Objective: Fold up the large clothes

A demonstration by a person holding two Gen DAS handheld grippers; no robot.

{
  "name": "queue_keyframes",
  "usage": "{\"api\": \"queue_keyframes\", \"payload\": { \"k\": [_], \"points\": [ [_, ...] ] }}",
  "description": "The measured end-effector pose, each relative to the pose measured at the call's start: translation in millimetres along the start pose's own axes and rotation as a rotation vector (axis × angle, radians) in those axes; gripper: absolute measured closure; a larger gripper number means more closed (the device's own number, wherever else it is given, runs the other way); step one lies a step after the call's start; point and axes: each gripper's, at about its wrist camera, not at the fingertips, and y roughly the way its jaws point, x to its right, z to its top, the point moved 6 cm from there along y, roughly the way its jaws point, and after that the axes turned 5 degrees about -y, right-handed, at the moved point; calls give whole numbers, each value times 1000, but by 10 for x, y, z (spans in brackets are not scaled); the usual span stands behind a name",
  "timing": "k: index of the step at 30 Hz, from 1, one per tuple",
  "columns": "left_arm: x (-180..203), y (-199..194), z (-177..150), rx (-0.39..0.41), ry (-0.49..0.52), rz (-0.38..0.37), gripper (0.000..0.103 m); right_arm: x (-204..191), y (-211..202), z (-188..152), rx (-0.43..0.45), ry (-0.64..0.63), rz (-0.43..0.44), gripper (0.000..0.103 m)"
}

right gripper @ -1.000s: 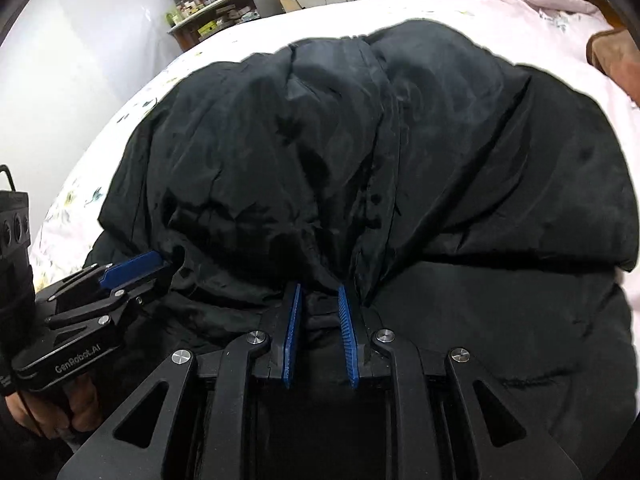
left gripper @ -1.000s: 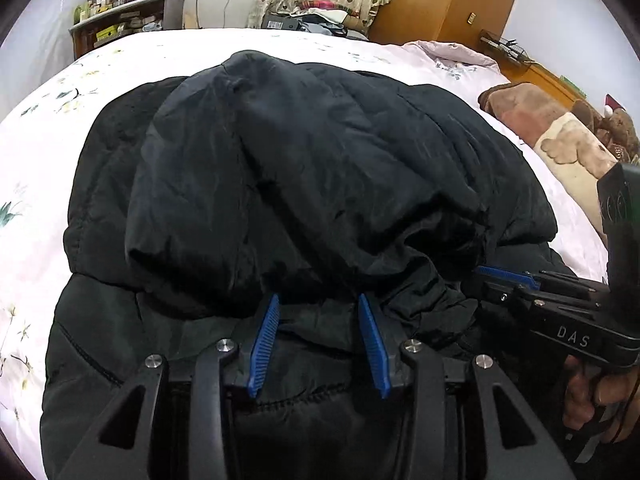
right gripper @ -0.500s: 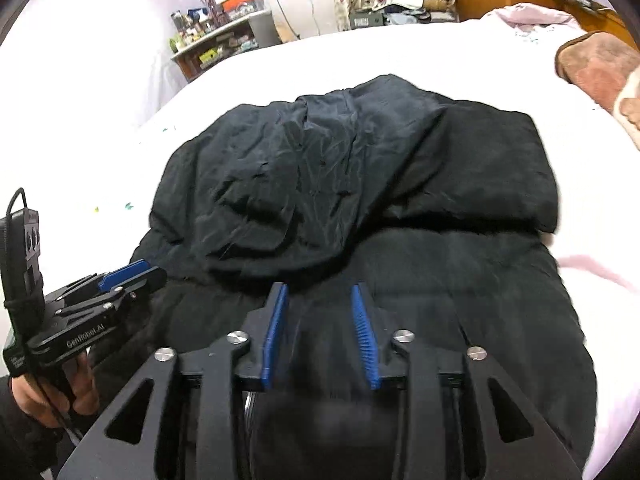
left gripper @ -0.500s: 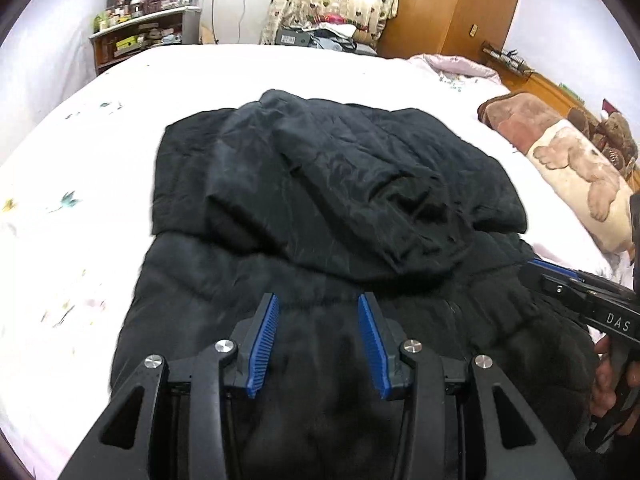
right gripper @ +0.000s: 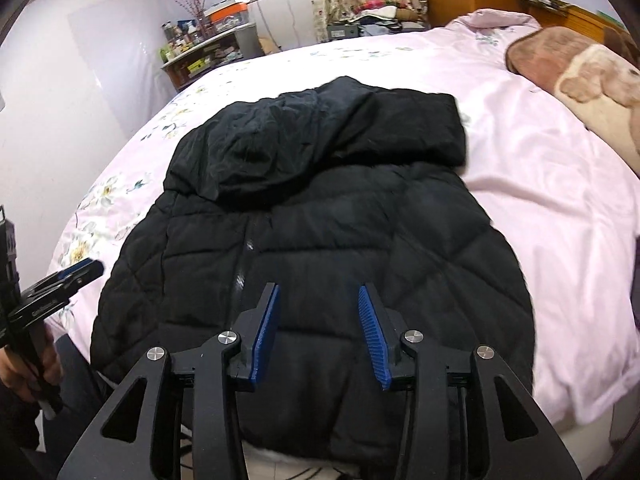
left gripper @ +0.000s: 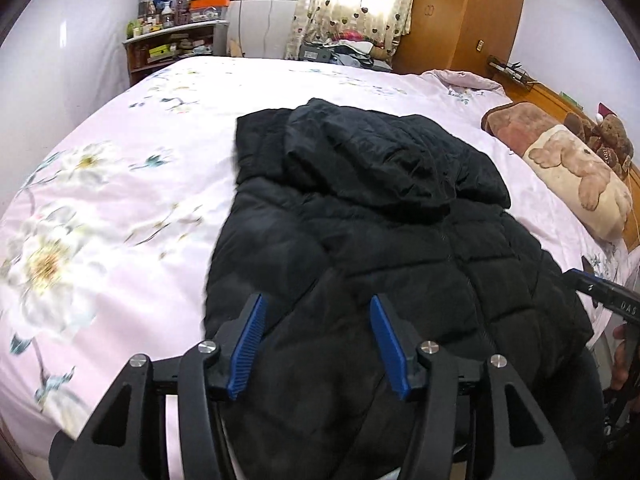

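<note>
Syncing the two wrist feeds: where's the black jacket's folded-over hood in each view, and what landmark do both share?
Left wrist: the hood lies at upper centre, on the far end of the black jacket, beyond the blue fingertips.
Right wrist: the hood sits just left of centre, in the upper half, on the far end of the jacket.
Shared landmark: the cluttered shelf against the far wall, upper left in both.

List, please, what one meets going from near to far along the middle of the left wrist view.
Open blue pads of the left gripper → quilted body of the black jacket → its hood, folded down over the body → pink floral bedsheet → heart-patterned curtain.
</note>
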Motion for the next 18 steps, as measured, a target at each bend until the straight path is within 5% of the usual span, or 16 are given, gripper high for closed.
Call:
{"api": "queue_keyframes", "payload": {
  "k": [7,18],
  "points": [
    [-261,5,-181,-20,-41,55,45,237,-117,-199,3,58,-26,49],
    [-685,330,-389,-102,-122,99,41,945,-12,-288,-30,167,-103,48]
  ]
}}
